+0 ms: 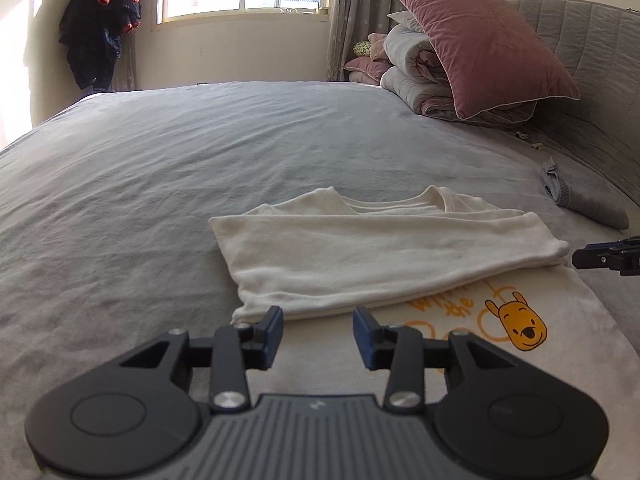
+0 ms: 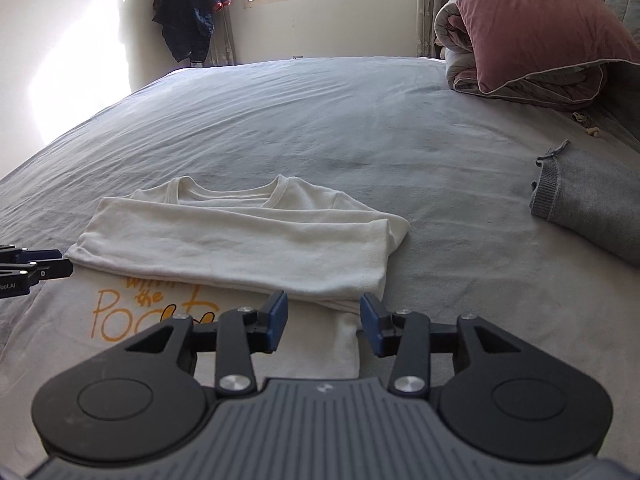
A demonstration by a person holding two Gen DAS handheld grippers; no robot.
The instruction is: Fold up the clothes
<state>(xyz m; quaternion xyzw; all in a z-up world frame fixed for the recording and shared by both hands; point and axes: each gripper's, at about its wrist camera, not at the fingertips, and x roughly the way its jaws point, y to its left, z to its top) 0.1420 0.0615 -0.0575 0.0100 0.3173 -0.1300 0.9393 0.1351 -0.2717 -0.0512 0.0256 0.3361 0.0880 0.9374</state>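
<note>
A cream T-shirt [image 1: 384, 248] [image 2: 240, 240] lies on the grey bed, its sleeves and sides folded across the chest, collar at the far end. Its near part shows a yellow bear print [image 1: 522, 328] and orange lettering [image 2: 120, 316]. My left gripper [image 1: 318, 320] hovers open over the shirt's near left part, nothing between its blue pads. My right gripper [image 2: 324, 306] is open too, just short of the fold's near right corner. Each gripper's tip shows at the edge of the other's view: the right one [image 1: 600, 258], the left one [image 2: 36, 268].
A folded grey garment [image 2: 592, 208] [image 1: 588, 196] lies to the right of the shirt. Rolled quilts under a pink pillow [image 1: 488, 40] are stacked at the headboard. A dark jacket [image 1: 100, 20] hangs by the window. The grey bedsheet [image 1: 200, 152] stretches far beyond the shirt.
</note>
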